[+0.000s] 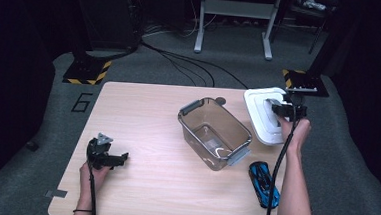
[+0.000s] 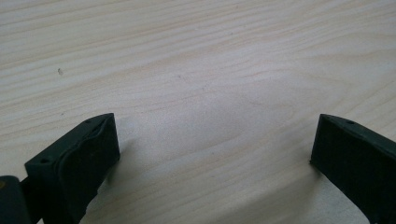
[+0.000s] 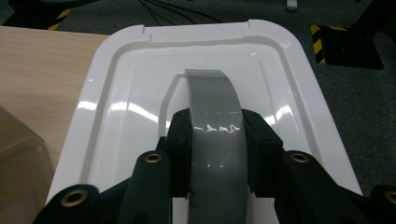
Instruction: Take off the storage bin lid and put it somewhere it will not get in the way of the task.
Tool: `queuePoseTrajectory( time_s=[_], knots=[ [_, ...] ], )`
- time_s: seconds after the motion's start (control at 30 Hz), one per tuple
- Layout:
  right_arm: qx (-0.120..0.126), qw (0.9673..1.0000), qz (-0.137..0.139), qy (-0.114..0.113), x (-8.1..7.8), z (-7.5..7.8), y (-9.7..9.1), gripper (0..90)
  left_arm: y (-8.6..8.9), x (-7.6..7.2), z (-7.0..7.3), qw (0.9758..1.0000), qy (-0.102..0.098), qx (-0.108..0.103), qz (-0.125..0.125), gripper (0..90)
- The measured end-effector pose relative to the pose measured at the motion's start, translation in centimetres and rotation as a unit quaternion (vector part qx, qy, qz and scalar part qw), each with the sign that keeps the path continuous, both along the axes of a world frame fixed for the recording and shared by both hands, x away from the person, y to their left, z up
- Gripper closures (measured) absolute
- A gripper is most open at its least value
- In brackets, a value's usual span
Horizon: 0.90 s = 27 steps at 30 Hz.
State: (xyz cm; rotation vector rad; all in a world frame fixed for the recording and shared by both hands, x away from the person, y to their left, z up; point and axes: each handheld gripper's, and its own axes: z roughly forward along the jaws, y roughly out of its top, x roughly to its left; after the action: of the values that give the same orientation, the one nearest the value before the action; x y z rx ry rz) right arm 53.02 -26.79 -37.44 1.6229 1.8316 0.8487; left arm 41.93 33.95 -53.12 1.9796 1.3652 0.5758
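One clear storage bin (image 1: 214,133), one white lid (image 3: 140,93) clamped at its grey handle (image 3: 217,135) by the right gripper (image 3: 217,154), one blue toy car (image 1: 264,183), left gripper (image 2: 212,154) held wide apart over the wooden table (image 1: 153,110), dark room, grey carpet (image 1: 355,162).

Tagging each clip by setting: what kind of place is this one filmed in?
Probably a lab or recording studio, not a home. A lone wooden table stands on grey carpet, hazard-striped stand bases and loose cables lie on the floor behind it, and the surroundings are dark.
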Motion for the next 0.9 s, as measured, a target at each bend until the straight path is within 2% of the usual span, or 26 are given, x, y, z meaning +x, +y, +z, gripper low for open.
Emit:
queuePoseTrajectory(
  time_s=[0.5,0.63,0.73,0.83,0.9],
  knots=[
    [0.009,0.9996,-0.02,0.02,1.3,-4.0,0.0,66.7,0.0,0.0,0.0,1.0,0.0,0.0,0.0,1.0],
    [0.011,0.9995,-0.021,0.022,1.7,-5.0,0.2,66.8,0.0,0.0,0.0,1.0,0.0,0.0,0.0,1.0],
    [0.019,0.9991,-0.021,0.031,2.0,-5.7,0.5,66.7,0.0,0.0,0.0,1.0,0.0,0.0,0.0,1.0],
    [0.027,0.9991,-0.017,0.029,2.2,-6.1,0.6,66.7,0.0,0.0,0.0,1.0,0.0,0.0,0.0,1.0],
    [0.025,0.999,-0.019,0.033,2.4,-6.5,0.9,66.8,0.0,0.0,0.0,1.0,0.0,0.0,0.0,1.0]
  ],
)
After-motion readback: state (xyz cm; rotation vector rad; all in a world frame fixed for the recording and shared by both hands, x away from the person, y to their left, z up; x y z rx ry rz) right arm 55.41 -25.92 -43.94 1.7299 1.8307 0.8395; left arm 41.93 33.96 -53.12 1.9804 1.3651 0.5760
